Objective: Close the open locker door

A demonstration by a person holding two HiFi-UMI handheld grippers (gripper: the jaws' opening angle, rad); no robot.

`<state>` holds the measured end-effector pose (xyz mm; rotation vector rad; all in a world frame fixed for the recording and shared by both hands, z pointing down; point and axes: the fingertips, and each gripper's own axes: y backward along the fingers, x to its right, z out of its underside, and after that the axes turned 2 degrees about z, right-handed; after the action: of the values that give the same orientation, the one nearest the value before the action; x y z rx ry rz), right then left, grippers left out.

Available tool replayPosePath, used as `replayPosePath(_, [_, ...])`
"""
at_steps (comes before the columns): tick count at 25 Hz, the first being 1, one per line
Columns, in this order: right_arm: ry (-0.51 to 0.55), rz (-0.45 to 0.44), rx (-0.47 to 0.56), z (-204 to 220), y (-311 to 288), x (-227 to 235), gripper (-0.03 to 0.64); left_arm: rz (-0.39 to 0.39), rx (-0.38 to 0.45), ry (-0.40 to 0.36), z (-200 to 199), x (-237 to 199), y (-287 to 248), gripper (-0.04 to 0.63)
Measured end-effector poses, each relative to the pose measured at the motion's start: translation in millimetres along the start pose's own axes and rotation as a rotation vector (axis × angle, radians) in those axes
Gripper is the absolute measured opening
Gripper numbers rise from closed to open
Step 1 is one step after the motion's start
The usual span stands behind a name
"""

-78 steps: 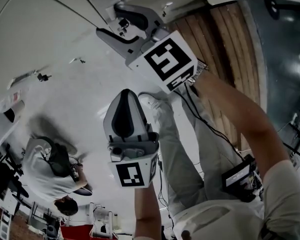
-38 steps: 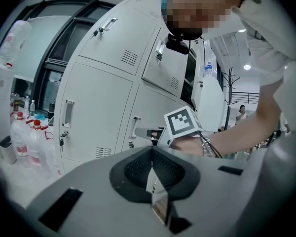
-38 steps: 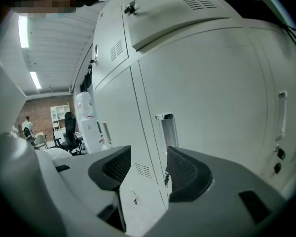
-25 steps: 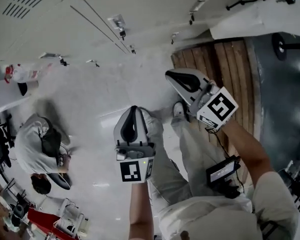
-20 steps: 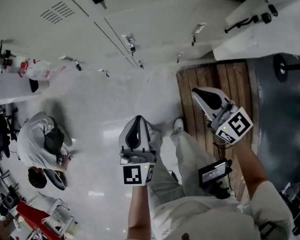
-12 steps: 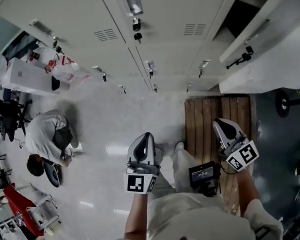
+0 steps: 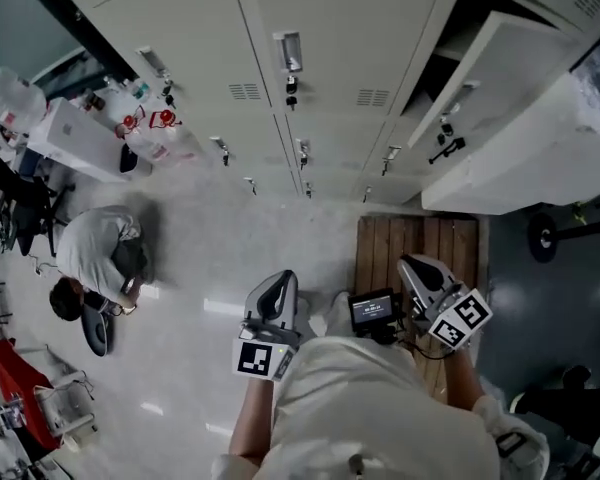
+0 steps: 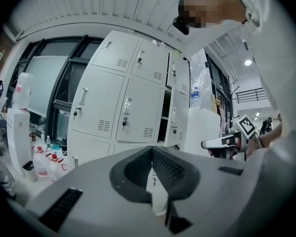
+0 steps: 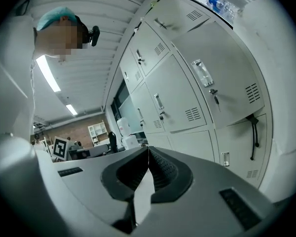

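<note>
A bank of white lockers (image 7: 280, 58) runs across the top of the head view. One locker door (image 7: 475, 73) stands open at the upper right, with the dark inside (image 7: 452, 28) showing beside it. The left gripper view shows the same open door (image 8: 180, 110) right of the closed ones. My left gripper (image 7: 282, 282) is shut and empty, held low near the person's waist and far from the lockers. My right gripper (image 7: 410, 264) is also shut and empty, over the wooden pallet (image 7: 420, 236) and below the open door. The closed pads meet in the left gripper (image 8: 152, 151) and the right gripper (image 9: 148, 151).
A tall white cabinet (image 7: 540, 158) with a black handle (image 7: 446, 150) stands right of the open door. A person (image 7: 95, 258) crouches on the pale floor at the left. Bottles and bags (image 7: 145, 128) sit by the lockers' left end. A black wheel (image 7: 538, 236) lies at the right.
The head view has lifted, so the lockers and the open door now fill the top. Both grippers have dropped toward the person's waist; the right one came down from beside the white locker surfaces.
</note>
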<state>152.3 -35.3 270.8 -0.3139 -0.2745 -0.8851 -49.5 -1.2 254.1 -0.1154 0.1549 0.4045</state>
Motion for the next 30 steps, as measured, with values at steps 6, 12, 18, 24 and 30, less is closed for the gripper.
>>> replayPosePath(6, [-0.063,-0.075,0.074,-33,-19,-46,0.026,0.046,0.046,0.044,-33,29,-4,0.008])
replayPosePath(12, [-0.012,-0.146,0.145,-57,-28,-104,0.026,0.146,0.099,0.015,-66,61,-8,0.008])
replayPosePath(18, [0.022,-0.13,0.178,-66,-15,-120,0.026,0.146,0.148,0.036,-87,63,-1,0.008])
replayPosePath(24, [0.053,-0.047,0.223,-82,11,-103,0.026,0.128,0.178,0.041,-93,61,7,0.008])
replayPosePath(30, [0.03,-0.009,0.222,-74,23,-90,0.026,0.138,0.158,0.021,-88,66,6,0.008])
